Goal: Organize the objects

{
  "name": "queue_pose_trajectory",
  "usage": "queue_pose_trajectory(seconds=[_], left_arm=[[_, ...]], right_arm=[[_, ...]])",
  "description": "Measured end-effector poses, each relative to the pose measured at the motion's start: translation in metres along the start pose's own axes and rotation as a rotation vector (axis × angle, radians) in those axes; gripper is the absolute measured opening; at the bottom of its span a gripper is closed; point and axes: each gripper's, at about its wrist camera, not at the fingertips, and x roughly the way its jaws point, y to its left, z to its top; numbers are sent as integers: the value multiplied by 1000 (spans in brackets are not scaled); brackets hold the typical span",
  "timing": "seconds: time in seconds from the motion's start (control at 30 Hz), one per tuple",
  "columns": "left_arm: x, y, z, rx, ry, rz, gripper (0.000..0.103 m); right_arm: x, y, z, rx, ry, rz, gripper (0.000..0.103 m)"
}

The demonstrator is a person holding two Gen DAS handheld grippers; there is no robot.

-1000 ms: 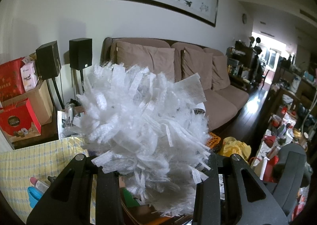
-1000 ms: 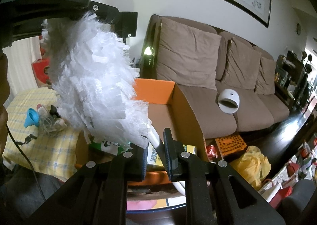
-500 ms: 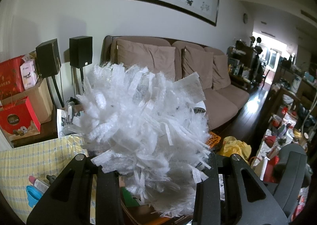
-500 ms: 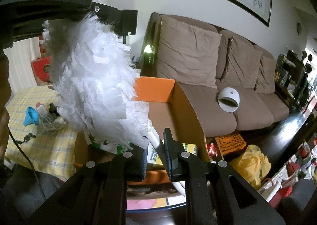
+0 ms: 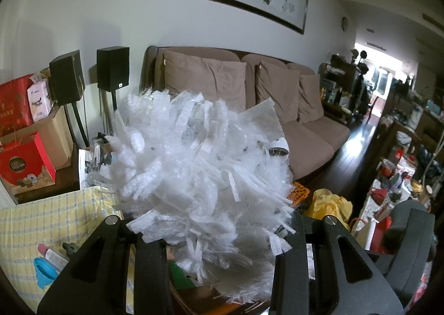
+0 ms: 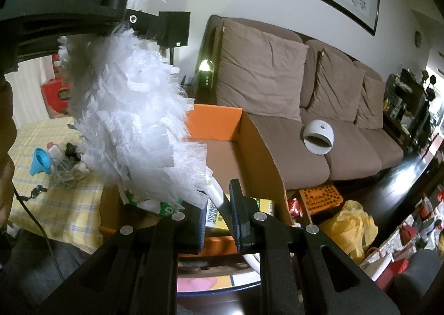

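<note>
Holding steady, both grippers unmoved, duster (image 6: 130, 120) still clamped at both ends

The right gripper (image 6: 217, 220) points forward and downward, its jaws nearly closed and clamped on a white handle (image 6: 216, 194). The left gripper (image 5: 219, 256) is held above and to its left, jaws partly closed, pressing into the fluffy white duster head (image 5: 194, 170) between them.

The duster (image 6: 130, 117) is fluffy white fibre strips on a smooth white plastic handle. Matt black plastic tongs (image 6: 217, 220) carry shiny metal screws. The box (image 6: 249, 154) is matt brown cardboard; the sofa (image 6: 291, 98) is soft brown cloth.
</note>
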Motion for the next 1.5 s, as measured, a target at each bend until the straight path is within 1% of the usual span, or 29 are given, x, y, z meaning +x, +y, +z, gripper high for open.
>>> queue_pose_trajectory(seconds=[0.3,0.63,1.03,1.33,1.5], left_arm=[[5,-3,-2,-9,7,4,32],[9,-4,0,-16,18,-1,32],[24,4,-1,-19,52,-19,32],[25,5,0,-22,55,-18,32],[25,9,1,-33,50,-17,32]], right_arm=[[3,1,1,-2,11,3,15],[10,6,0,1,25,29,14],[22,5,-6,11,54,38,14],[24,5,-5,14,52,36,15],[26,4,-5,39,31,40,15]])
